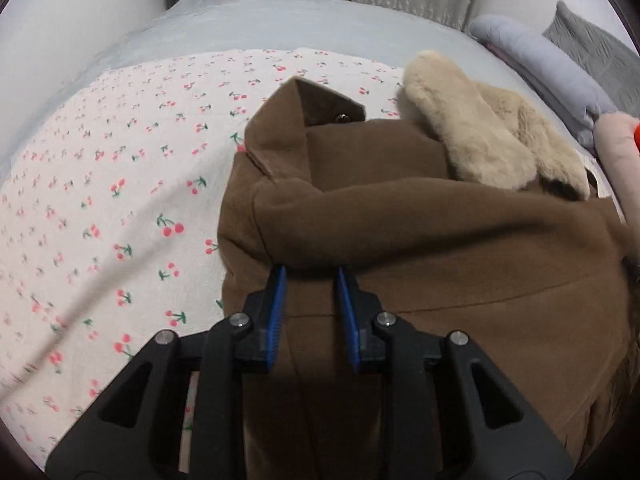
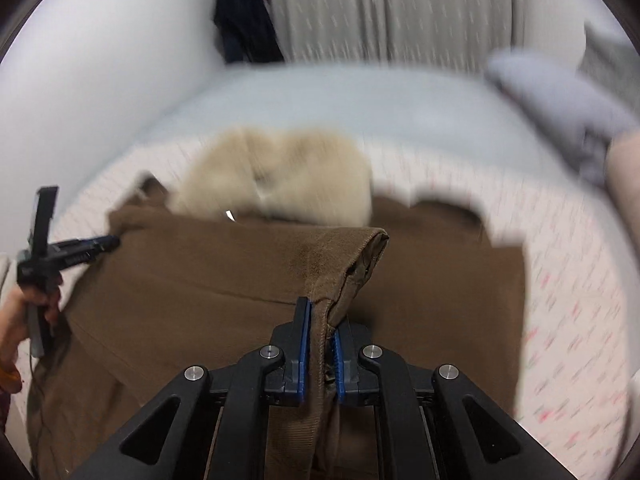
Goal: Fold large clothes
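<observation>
A large brown coat [image 1: 440,240] with a cream fur collar [image 1: 476,136] lies on a cherry-print sheet [image 1: 100,200]. My left gripper [image 1: 311,276] is open, its blue pads on either side of a folded sleeve's edge, over the coat. In the right wrist view my right gripper [image 2: 322,316] is shut on a brown sleeve cuff [image 2: 344,256] and holds it above the coat body [image 2: 200,280]. The fur collar [image 2: 276,176] lies beyond. The left gripper [image 2: 92,246] shows at the coat's left edge, in a hand.
The sheet lies on a pale blue bed [image 1: 260,24] against a white wall. Grey and pink pillows [image 1: 560,72] sit at the right. Curtains [image 2: 380,8] hang behind the bed, with a dark garment [image 2: 244,16] beside them. The right wrist view is motion-blurred.
</observation>
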Demonstrator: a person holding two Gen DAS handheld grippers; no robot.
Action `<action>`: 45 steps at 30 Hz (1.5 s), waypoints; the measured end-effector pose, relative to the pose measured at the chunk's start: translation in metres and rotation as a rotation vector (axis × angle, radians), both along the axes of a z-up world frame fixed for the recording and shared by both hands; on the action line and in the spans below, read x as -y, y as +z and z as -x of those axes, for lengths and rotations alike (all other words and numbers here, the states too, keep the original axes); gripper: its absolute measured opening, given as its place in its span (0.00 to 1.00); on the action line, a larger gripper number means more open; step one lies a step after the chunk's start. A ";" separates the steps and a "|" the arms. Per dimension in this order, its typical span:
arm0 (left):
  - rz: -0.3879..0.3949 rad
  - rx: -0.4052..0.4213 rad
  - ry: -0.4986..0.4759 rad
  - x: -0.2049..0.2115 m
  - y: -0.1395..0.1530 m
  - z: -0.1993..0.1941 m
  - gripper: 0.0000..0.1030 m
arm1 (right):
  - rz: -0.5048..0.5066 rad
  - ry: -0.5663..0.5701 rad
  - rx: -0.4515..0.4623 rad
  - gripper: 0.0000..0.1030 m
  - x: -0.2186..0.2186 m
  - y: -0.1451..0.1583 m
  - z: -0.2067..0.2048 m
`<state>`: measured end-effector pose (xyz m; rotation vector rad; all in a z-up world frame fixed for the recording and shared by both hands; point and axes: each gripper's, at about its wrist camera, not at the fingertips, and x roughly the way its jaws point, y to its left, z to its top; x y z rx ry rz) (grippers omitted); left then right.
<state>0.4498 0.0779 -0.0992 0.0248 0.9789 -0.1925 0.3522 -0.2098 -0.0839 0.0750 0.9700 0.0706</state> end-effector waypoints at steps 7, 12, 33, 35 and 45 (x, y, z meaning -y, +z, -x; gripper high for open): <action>-0.064 0.080 -0.017 0.005 0.029 0.015 0.28 | 0.006 -0.018 0.042 0.30 0.007 0.001 0.008; -0.031 0.161 -0.068 0.017 0.047 0.020 0.28 | 0.029 -0.034 0.174 0.33 0.008 0.036 0.012; 0.050 0.063 -0.003 -0.007 0.072 0.069 0.77 | 0.057 -0.008 0.122 0.76 0.022 0.071 0.059; 0.073 0.062 -0.003 -0.014 0.082 0.089 0.80 | 0.054 -0.022 0.125 0.79 0.032 0.085 0.083; 0.054 0.056 -0.042 -0.054 0.111 0.218 0.95 | -0.002 -0.051 0.080 0.86 0.064 0.106 0.215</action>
